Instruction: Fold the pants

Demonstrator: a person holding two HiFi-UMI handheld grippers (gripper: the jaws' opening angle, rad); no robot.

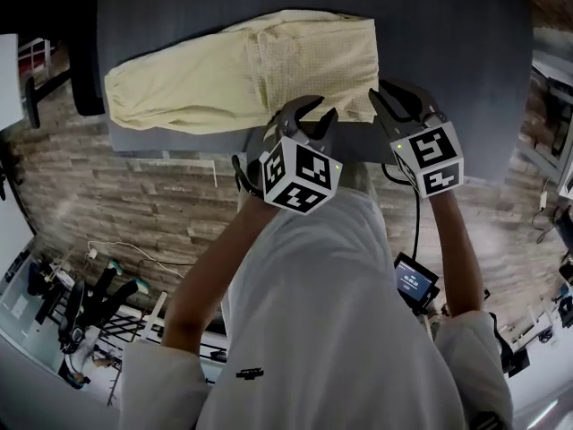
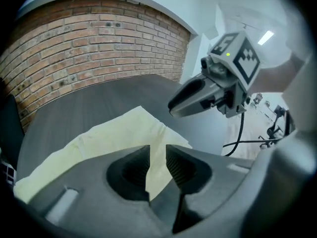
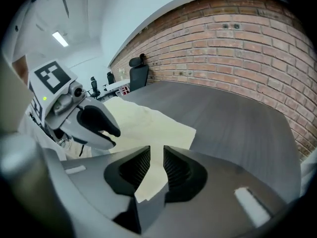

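Note:
Pale yellow pants (image 1: 242,70) lie folded lengthwise on the dark grey table (image 1: 448,25), their wide end to the right and the narrow end to the left. My left gripper (image 1: 315,113) hovers at the near edge of the pants, below the wide end. Its jaws stand a narrow gap apart with nothing between them, and the pants (image 2: 114,133) show beyond them. My right gripper (image 1: 398,97) hangs just off the right edge of the pants, also slightly apart and empty. The pants (image 3: 148,123) show in the right gripper view, with the left gripper's fingers (image 3: 94,125) beside them.
A brick wall (image 2: 99,43) runs behind the table. A black office chair (image 1: 85,61) stands at the table's left end. Bare tabletop (image 3: 237,118) stretches to the right of the pants. A small screen device (image 1: 414,280) and a cable hang at the person's side.

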